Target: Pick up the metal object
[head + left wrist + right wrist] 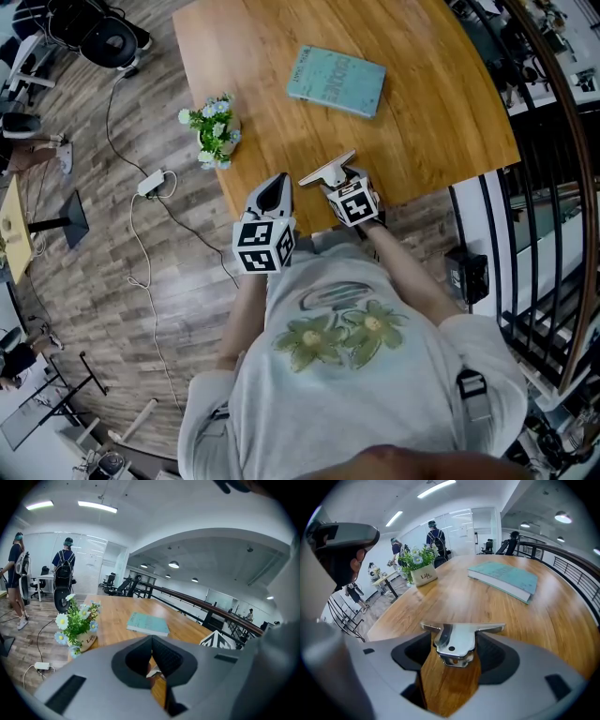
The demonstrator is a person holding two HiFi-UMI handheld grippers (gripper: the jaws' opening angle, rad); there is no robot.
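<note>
The right gripper [457,648] has its fingers [493,654] clamped on the metal object [454,638], lower centre, over the worktop's [454,599] near edge. It probably grips the narrow body to leave the flat wings clear. The left gripper [151,651] hangs beside it, fingers pressed together, empty.

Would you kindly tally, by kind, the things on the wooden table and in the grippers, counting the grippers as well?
Book: 1
Flower pot: 1
Metal object, held in the right gripper: 1
Grippers, the right one and the left gripper, shut and empty: 2
Total: 5
</note>
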